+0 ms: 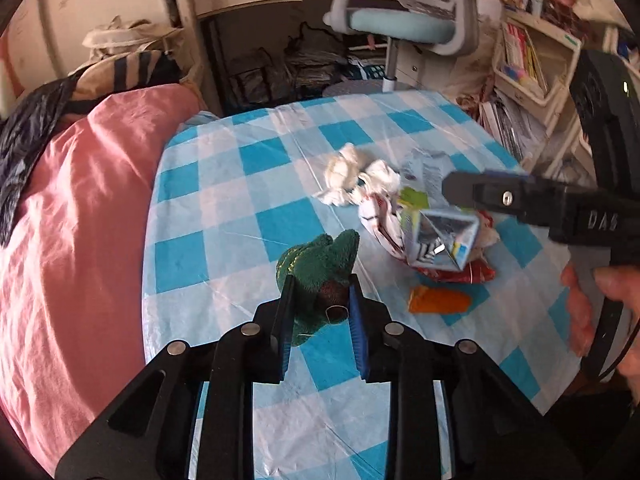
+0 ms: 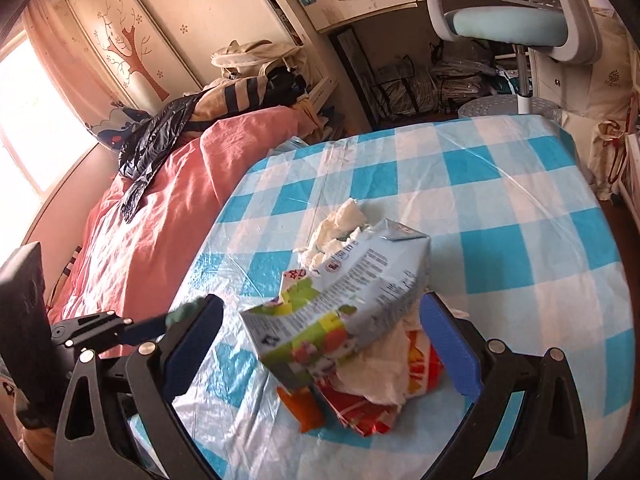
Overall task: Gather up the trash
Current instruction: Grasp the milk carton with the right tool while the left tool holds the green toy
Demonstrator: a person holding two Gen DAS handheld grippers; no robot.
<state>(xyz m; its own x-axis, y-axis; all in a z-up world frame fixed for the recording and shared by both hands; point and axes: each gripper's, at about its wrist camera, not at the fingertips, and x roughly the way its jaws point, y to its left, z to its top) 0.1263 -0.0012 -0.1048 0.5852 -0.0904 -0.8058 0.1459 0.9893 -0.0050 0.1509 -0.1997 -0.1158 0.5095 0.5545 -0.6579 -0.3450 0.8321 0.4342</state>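
- My left gripper (image 1: 320, 304) is clamped on a green cloth wad (image 1: 320, 264).
- My right gripper (image 2: 320, 320) stands apart, straddling the carton (image 2: 340, 300).
- Tissue (image 1: 344, 174) at twelve o'clock, wrappers (image 2: 360, 404) at six: uncollected on the table (image 1: 224, 216).

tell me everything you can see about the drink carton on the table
The drink carton is a printed paperboard box, pale blue-grey with fine text on its upper face and green with cartoon figures on its side. It looks crushed and bent. It lies tilted on a heap of trash, resting on white crumpled paper and a red wrapper, above the checked tablecloth. Its open end shows a silver lining. It sits between the right gripper's open pads, apparently untouched.
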